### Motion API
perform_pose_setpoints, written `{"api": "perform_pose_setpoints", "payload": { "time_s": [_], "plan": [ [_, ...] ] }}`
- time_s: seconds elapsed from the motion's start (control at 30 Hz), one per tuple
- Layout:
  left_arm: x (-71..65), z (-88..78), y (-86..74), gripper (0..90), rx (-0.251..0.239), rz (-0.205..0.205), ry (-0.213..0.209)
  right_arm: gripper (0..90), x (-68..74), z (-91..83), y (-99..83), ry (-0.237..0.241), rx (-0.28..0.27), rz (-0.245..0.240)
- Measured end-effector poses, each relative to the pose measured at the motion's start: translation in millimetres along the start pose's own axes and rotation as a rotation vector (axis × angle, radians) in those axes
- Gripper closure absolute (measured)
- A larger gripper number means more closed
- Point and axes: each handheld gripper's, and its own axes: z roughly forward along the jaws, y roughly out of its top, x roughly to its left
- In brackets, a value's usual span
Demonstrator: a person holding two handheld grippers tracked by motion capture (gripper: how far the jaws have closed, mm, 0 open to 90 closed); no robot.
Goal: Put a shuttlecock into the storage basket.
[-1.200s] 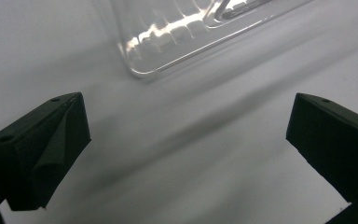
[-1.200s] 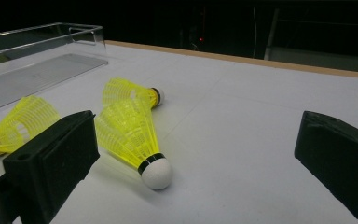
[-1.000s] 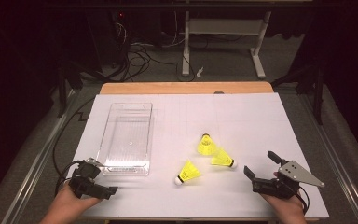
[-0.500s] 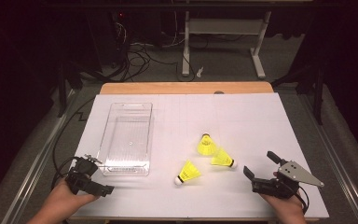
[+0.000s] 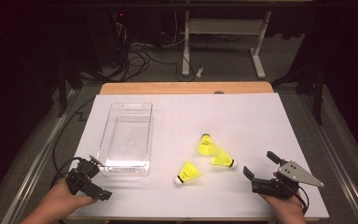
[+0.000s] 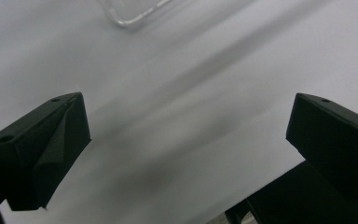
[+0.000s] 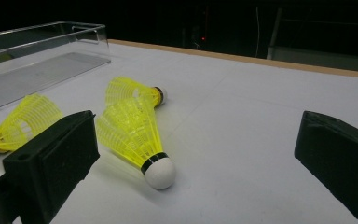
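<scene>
**Three shuttlecocks on white sheet, both grippers empty**

Right gripper (image 5: 259,170) sits at the near right of the table, jaws spread wide, nothing between them. Left gripper (image 5: 93,179) sits at the near left, just in front of the clear tray (image 5: 145,112); jaws also wide apart over bare white sheet (image 5: 261,121) (left gripper view shows one tray corner at top, otherwise plain surface).

Shuttlecocks, all lying on their sides, clustered between tray and right gripper:
- Nearest to the right gripper: shuttlecock (image 5: 223,158), long axis roughly left-right in the high view, white cork toward the right gripper, yellow skirt toward the tray. In the right gripper view (image 7: 135,135) the cork points at the camera, slightly right.
- Far shuttlecock (image 5: 206,144): axis runs away from the person, cork at the far end, skirt toward the near edge. Its skirt is just beside, possibly touching, the first one's skirt; cannot tell.
- Left shuttlecock (image 5: 188,173): axis diagonal, cork at the near-left end, skirt up and right. Apart from the other two.

Tray lies lengthwise, away from the person, left of the cluster.
</scene>
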Motion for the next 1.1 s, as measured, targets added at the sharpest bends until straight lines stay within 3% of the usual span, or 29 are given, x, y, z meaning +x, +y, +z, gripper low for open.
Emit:
{"api": "perform_pose_setpoints", "payload": {
  "time_s": [0.07,0.4,1.1],
  "plan": [
    [-4.5,1.4,0.7,0.8,0.023,0.020,0.023,0.1,-0.1,0.0,-0.1,0.000,0.000,0.001],
    [-17.6,6.6,5.7,0.8,0.081,0.091,0.023,0.1,0.7,0.6,-0.1,0.005,0.002,-0.002],
    [-45.6,6.5,20.0,0.7,0.085,0.175,-0.021,0.2,0.7,0.5,0.0,0.010,0.001,-0.003]
  ]
}}
